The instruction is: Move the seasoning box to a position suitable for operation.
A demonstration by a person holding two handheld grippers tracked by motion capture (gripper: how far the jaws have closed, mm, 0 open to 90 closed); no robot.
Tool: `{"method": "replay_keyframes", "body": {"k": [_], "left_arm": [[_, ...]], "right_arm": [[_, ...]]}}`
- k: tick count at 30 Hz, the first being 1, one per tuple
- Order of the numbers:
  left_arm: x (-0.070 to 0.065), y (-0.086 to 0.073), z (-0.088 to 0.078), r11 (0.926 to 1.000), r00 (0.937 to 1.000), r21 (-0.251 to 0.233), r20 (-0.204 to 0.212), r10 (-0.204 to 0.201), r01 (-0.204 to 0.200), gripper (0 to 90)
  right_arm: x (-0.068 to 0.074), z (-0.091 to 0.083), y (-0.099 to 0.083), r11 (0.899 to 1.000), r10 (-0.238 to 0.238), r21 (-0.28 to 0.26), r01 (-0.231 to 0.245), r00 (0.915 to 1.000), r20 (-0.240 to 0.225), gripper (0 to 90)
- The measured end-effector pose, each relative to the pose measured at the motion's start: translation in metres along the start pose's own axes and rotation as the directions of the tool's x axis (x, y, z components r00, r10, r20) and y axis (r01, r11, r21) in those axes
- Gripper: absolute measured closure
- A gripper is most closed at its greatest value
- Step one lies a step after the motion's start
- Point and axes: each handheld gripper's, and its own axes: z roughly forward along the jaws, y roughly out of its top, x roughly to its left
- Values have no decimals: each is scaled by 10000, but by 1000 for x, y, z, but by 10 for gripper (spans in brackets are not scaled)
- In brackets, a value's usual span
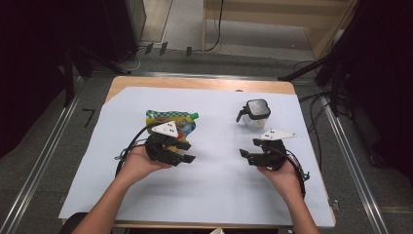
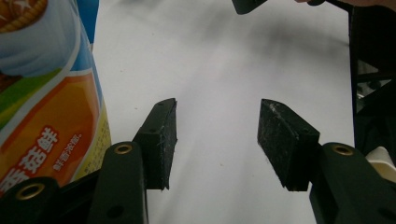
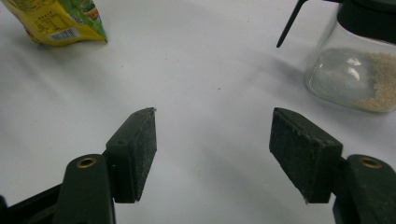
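- The snack pouch point(image 1: 171, 122) lies flat on the white sheet point(image 1: 214, 185), left of centre, at about ten o'clock from the sheet's middle. Its green corner points toward three o'clock.
- The left gripper point(image 1: 187, 152) hangs just at the pouch's six o'clock edge, jaws apart with nothing between them. In the left gripper view the pouch point(image 2: 42, 93) sits at nine o'clock, just beside the left jaw, so the jaws seem aimed past it rather than at it.
- The glass jar point(image 1: 255, 114) with a black lid stands upright at about one o'clock from the sheet's middle, well apart from the pouch. In the right gripper view the jar point(image 3: 355, 79) holds pale grains in its bottom.
- The right gripper point(image 1: 246, 155) waits at the jar's six o'clock, near but not touching, jaws spread and empty. Judging by this, each hand is posted by its own thing before a grasp.
- The pouch's lower edge is covered by the left gripper in the high view; its printed text is cut off. The jar's lid is cropped in the right gripper view, and what the grains are cannot be told.
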Motion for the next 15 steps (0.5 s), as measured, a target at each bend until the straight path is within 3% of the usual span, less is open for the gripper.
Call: {"method": "replay_keyframes", "body": {"k": [3, 8, 15], "left_arm": [[0, 0, 2, 10000, 10000, -38, -10, -41, 41, 474], [-2, -3, 5, 9997, 9997, 42, -62, 246, -246, 458], [-1, -10, 0, 9998, 9999, 157, 66, 147, -148, 444]], "right_arm": [[1, 0, 1, 9999, -75, -83, 75, 10000, 35, 342], [4, 0, 0, 9992, -335, -205, 338, 9993, 150, 372], [0, 1, 0, 9997, 246, 70, -245, 9997, -61, 434]]}}
